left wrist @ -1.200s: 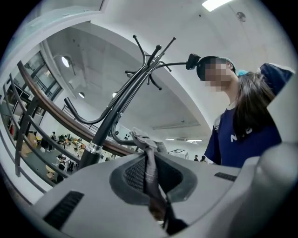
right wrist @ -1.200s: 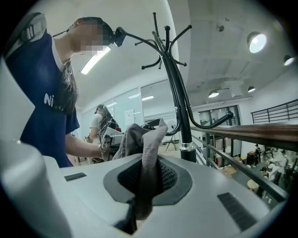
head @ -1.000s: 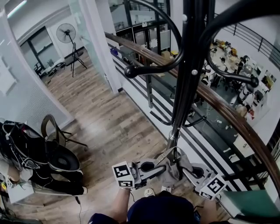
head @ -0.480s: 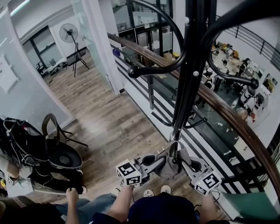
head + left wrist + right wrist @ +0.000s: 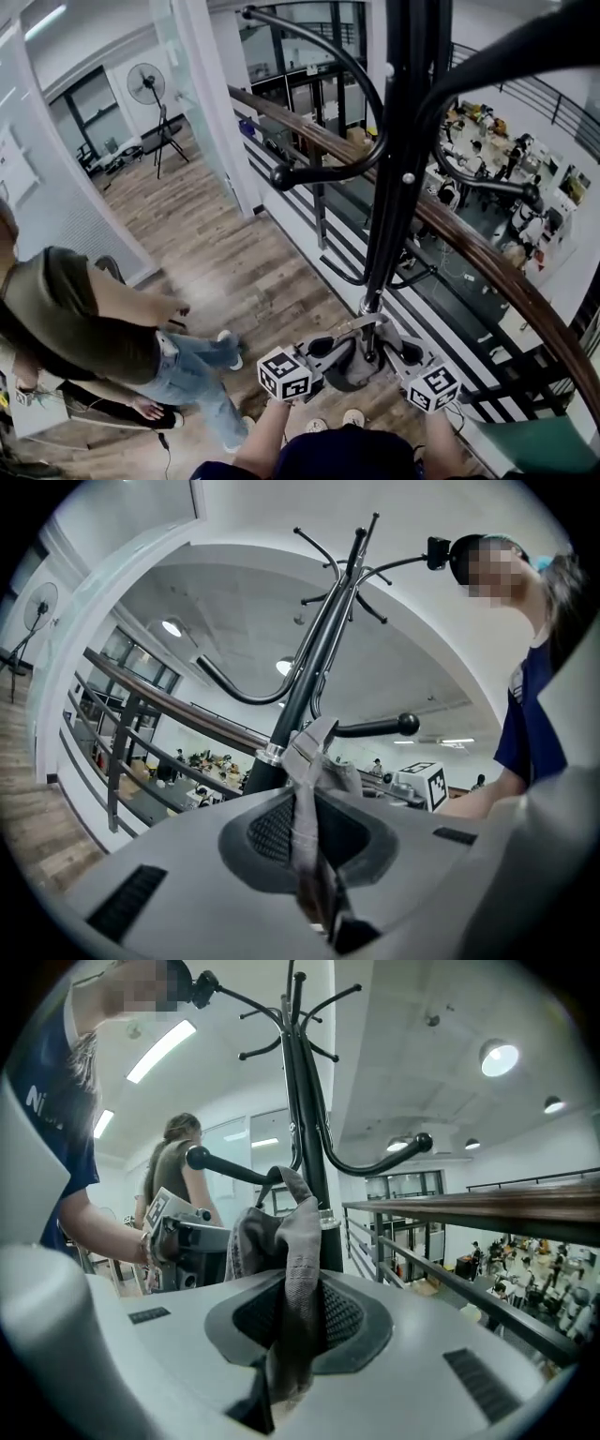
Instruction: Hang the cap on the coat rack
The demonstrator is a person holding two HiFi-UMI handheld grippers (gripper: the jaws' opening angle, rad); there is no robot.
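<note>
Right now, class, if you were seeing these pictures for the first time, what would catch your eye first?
The black coat rack rises right in front, its curved hooks sweeping across the head view. Low against its pole a grey cap is gripped by the left claw and the right claw, whose jaws have just been opening with fabric between them. A passer-by in an olive top is on the wood floor at left.

The right gripper (image 5: 289, 1335), jaws just eased wider, pinches the grey cap (image 5: 281, 1227) before the coat rack (image 5: 305, 1101)
</note>
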